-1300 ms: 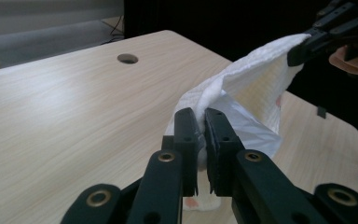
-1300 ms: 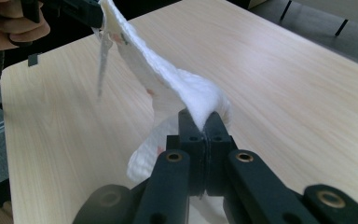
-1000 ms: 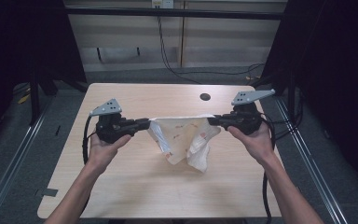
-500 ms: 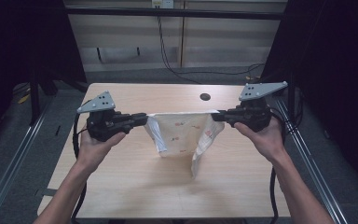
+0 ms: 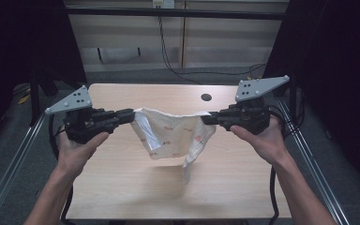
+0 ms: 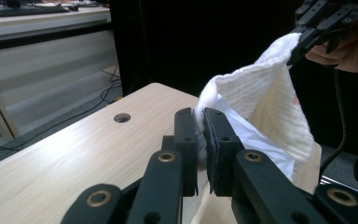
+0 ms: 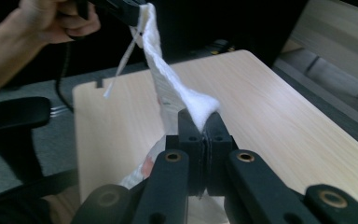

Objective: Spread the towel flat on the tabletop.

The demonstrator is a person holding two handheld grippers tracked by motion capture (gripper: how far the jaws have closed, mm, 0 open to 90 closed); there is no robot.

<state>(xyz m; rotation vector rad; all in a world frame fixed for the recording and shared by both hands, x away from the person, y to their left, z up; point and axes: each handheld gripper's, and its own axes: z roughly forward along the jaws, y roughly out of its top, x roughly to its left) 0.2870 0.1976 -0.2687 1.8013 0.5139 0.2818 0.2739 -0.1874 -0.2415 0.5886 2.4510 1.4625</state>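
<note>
I've got the cloth (image 5: 176, 133) off the desk (image 5: 122, 187), strung between both grippers over the middle of the desk.

Left gripper (image 5: 130, 115): jaws clamped on one top corner of the cloth. In the left gripper view (image 6: 201, 140) a wad of white fabric is pinched between the pads, jaws nearly together with just the cloth between them.

Right gripper (image 5: 206, 118): jaws clamped on the opposite top corner. In the right gripper view (image 7: 204, 140) a small peak of fabric sticks up out of the closed jaws.

Both grippers point inward at each other, at about the same height and well apart, each held in one hand from the near side. The grey plates sit on top of both.

Cloth state: white, waffle-textured, with small red/orange marks. The top edge runs between the two grippers with a shallow sag. The body hangs below in a loose pouch, not flat. On the left side a fold shows a smoother, lighter face. One strip hangs lower on the right side, towards the desk; I cannot tell whether it touches.

A dark round hole (image 5: 206, 97) in the desk lies at the far edge, behind the cloth and just beyond the right gripper.
</note>
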